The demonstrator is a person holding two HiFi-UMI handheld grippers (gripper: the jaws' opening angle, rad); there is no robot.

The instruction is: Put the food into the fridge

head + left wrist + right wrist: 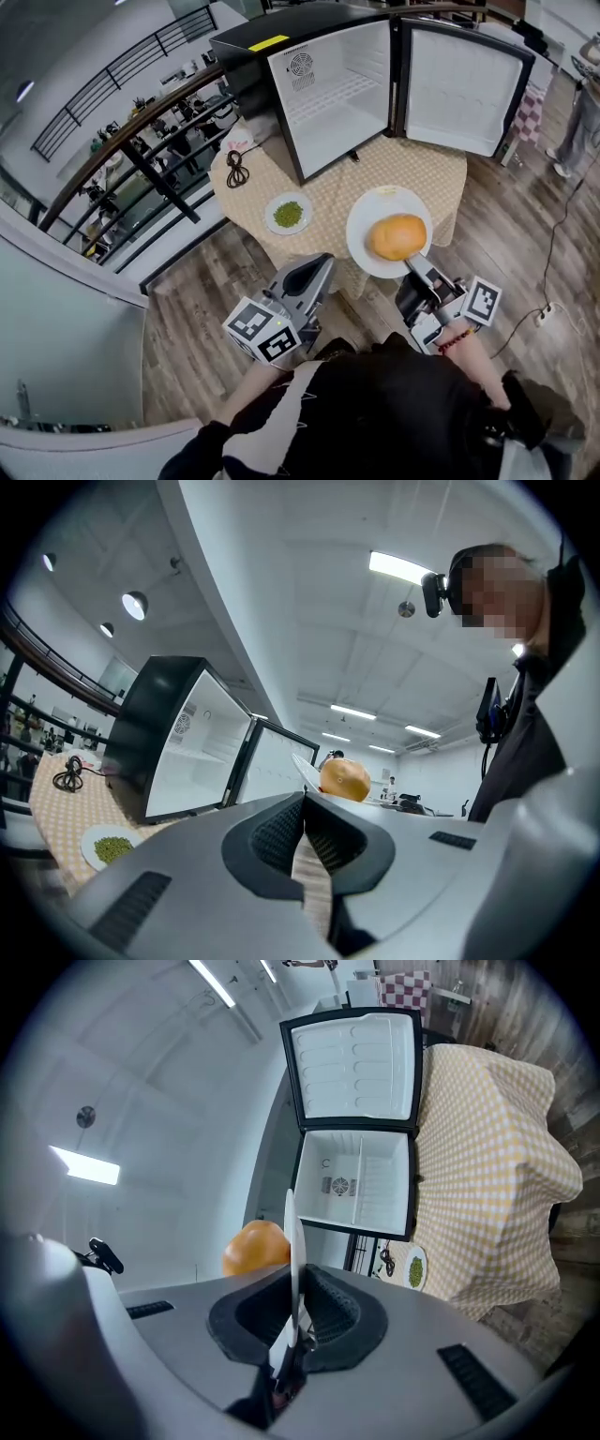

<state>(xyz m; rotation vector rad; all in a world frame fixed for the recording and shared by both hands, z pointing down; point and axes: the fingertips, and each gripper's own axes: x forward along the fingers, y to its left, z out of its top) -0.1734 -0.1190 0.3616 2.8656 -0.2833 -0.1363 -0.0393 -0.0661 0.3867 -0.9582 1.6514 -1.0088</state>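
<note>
Right gripper (419, 271) pinches the thin, round white plate (367, 217) at its five-o'clock rim; a smooth orange dome (397, 236), perhaps bread, sits on it. Left gripper (315, 271) jaws meet, empty.

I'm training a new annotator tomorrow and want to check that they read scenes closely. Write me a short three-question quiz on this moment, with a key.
1. True or false: the fridge on the table has its door open.
2. Multiple choice: the right gripper has its jaws closed on
A) the rim of the large white plate that carries the round orange food
B) the orange food itself
C) nothing
3. Short answer: what is between the jaws of the left gripper?

Key
1. True.
2. A.
3. Nothing. The jaws are shut together and empty.
</note>
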